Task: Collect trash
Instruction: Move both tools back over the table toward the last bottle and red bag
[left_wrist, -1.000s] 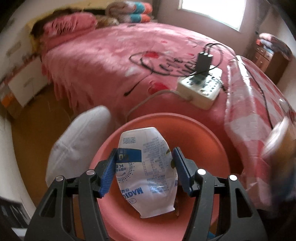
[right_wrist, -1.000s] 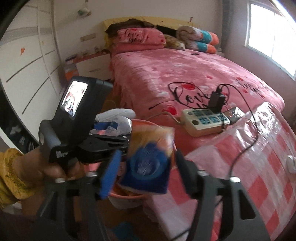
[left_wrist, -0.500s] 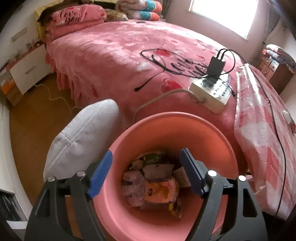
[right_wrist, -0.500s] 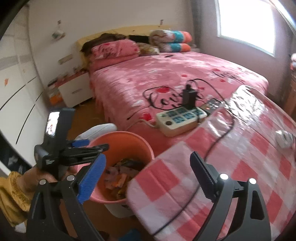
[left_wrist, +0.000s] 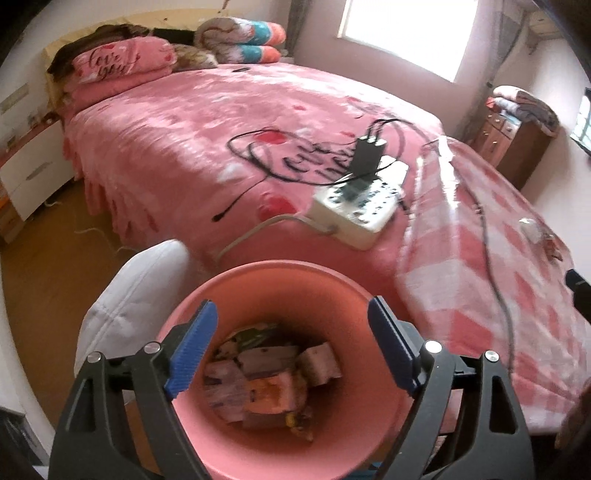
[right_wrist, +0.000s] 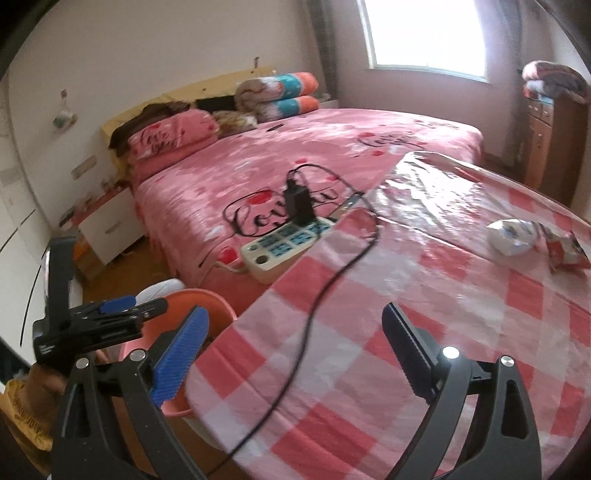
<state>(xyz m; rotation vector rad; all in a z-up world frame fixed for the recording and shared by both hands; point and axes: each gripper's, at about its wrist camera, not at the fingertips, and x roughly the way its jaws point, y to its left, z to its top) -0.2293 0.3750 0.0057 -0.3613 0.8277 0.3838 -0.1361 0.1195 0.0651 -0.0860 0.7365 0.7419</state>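
Your left gripper (left_wrist: 290, 345) hangs over the pink bin (left_wrist: 332, 280) with its blue pads spread wide and nothing between them; its jaws have just been opening, and they are released; below them, at the bottom of the bin, lies a heap of wrappers and cartons (left_wrist: 269, 380), blurred so that single pieces are hard to tell apart; a white cushion (left_wrist: 136, 299) sits just beside the bin at about 10 o'clock from it.

Your right gripper (right_wrist: 295, 350) is over the table with the pink-and-white checked cloth (right_wrist: 424, 295); its jaws have also just been opening and now stand released with nothing held; a black cable (right_wrist: 321, 291) runs across the cloth between the pads and on toward the white power strip (right_wrist: 284, 247), which lies on the pink bed (right_wrist: 295, 162) at the table's edge, at about 11 o'clock from the gripper.

The trash left on the table is at about 2 o'clock in the right wrist view: a crumpled white packet (right_wrist: 511, 236) and, just beside it on the right, a red wrapper (right_wrist: 565, 251); both lie well apart from your right gripper.

At about 9 o'clock in that same view you see your left gripper from the side, above the bin's rim, with your hand and a yellow sleeve (right_wrist: 22, 413) beneath it.
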